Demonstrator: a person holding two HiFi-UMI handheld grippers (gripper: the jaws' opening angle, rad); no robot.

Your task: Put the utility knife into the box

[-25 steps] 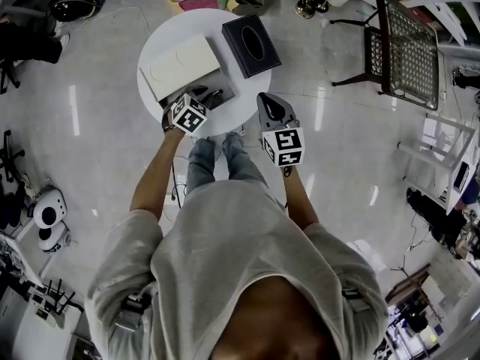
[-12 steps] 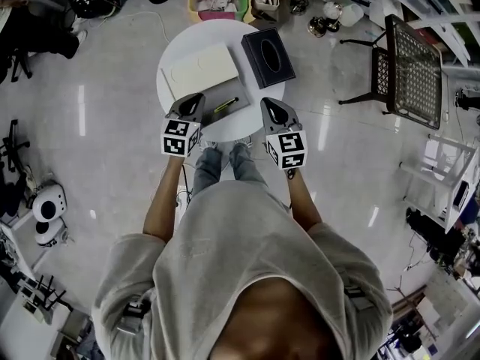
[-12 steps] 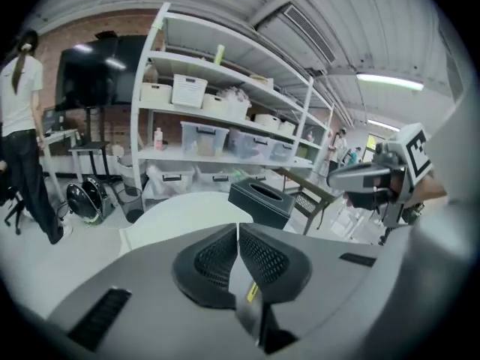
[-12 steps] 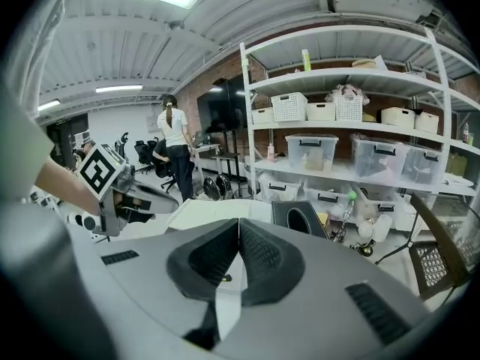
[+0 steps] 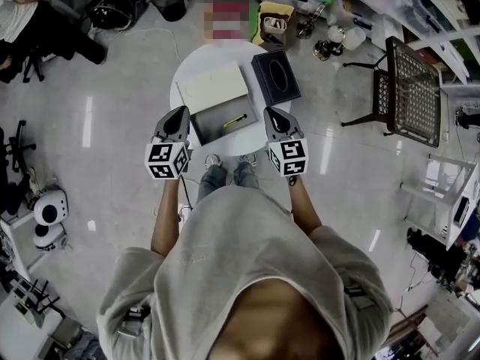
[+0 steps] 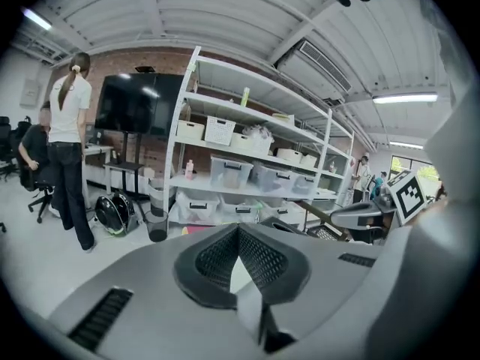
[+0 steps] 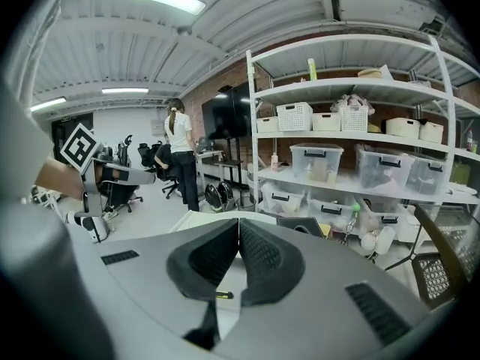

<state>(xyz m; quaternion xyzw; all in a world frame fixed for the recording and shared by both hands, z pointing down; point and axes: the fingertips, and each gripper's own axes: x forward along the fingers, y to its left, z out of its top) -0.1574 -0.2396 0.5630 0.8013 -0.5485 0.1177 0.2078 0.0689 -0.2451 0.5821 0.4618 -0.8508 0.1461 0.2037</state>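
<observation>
My left gripper (image 5: pixel 181 114) hangs at the left edge of the round table (image 5: pixel 178 88). Its jaws are pressed tip to tip with nothing between them (its own view shows only shelving and the room beyond).

Just right of it sits the open box (image 5: pixel 204 128), with its pale lid (image 5: pixel 214 85) adjoining the far side. The utility knife (image 5: pixel 235 121) lies aslant on the box's grey floor, near the right wall. I judge the placing done, so what remains is getting clear.

To do that well, I would draw each gripper outward and up on its own side. Neither should pass over the box, because a brush against the rim could jolt the knife or slide the box on the smooth tabletop.

Behind and to the right stands a dark tissue box (image 5: pixel 276 76), near the box and apart from both grippers.

My right gripper (image 5: pixel 271 113) sits at the table's right edge, its jaws closed together and empty. A sliver of the knife's yellow shows low between them in its own view.
</observation>
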